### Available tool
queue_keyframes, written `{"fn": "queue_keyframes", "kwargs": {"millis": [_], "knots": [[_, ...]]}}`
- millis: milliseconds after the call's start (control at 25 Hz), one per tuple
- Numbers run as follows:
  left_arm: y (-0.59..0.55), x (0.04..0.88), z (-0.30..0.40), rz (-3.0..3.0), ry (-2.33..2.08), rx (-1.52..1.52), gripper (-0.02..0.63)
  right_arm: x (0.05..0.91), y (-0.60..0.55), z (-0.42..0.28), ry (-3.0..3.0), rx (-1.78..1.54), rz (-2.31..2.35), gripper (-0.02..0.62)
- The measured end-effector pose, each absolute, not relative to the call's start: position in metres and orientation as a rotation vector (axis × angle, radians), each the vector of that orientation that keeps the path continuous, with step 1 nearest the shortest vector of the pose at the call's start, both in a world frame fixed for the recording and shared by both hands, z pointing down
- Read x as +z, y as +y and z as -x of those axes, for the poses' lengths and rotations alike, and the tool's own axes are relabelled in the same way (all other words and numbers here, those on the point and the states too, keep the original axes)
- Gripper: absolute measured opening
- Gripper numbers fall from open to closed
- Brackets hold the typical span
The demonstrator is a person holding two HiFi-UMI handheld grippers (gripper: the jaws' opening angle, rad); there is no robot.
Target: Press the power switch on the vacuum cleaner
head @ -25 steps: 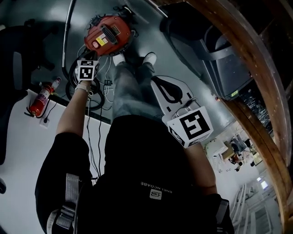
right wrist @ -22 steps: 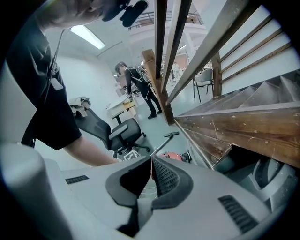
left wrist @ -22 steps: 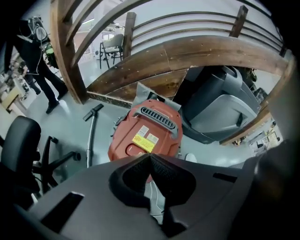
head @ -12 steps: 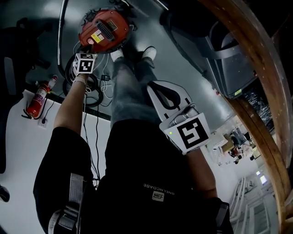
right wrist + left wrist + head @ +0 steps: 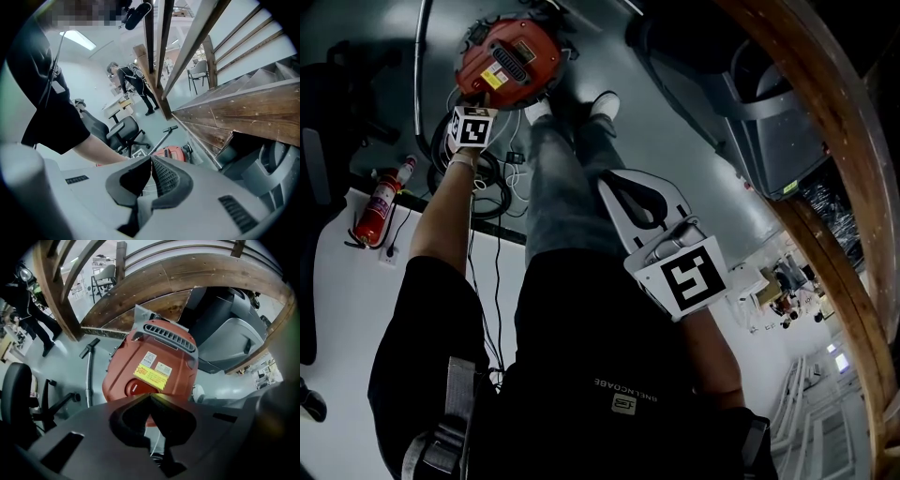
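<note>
Left gripper (image 5: 150, 397): jaws pressed together, empty, tips just beside round power switch (image 5: 135, 388), contact unclear. Switch slightly left of tips, at near end of red vacuum cleaner (image 5: 157, 357) on floor; body's long axis running straight away. Right gripper (image 5: 151, 159): closed, empty, well apart.

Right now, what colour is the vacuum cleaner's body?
Orange-red; the vacuum cleaner shows best in the left gripper view.

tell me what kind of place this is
Probably an open office or workshop area beneath a staircase. Curved brown wooden stair beams run overhead, a black swivel office chair stands nearby, and a red fire extinguisher sits at the floor's edge. A red canister vacuum cleaner rests on the floor.
</note>
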State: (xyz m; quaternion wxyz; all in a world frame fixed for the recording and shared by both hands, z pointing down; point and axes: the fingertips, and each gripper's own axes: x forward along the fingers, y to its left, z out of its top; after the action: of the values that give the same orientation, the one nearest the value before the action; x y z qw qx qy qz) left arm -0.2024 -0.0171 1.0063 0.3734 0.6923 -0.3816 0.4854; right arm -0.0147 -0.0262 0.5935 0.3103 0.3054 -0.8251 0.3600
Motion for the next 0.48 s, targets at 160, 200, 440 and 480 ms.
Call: {"fn": "queue_keyframes", "kwargs": {"millis": [160,200,440,480], "knots": [[-0.016,1.008,0.203,-1.774,-0.977,1.239,0.015,0.599,-0.020,0.012,-2.162,0.967,-0.786,0.029],[-0.017,1.008,0.203,-1.771,-0.971,1.238,0.015,0.600,-0.017,0.010,-2.152,0.968,-0.770,0.029],[-0.018,1.003,0.202,-1.705,-0.962,1.254,0.014,0.597,-0.012,0.007,-2.146,0.972,-0.764,0.029],[-0.018,0.999,0.204,-1.690,-0.968,1.274,0.014,0.596,-0.011,0.005,-2.142,0.972,-0.763,0.029]]}}
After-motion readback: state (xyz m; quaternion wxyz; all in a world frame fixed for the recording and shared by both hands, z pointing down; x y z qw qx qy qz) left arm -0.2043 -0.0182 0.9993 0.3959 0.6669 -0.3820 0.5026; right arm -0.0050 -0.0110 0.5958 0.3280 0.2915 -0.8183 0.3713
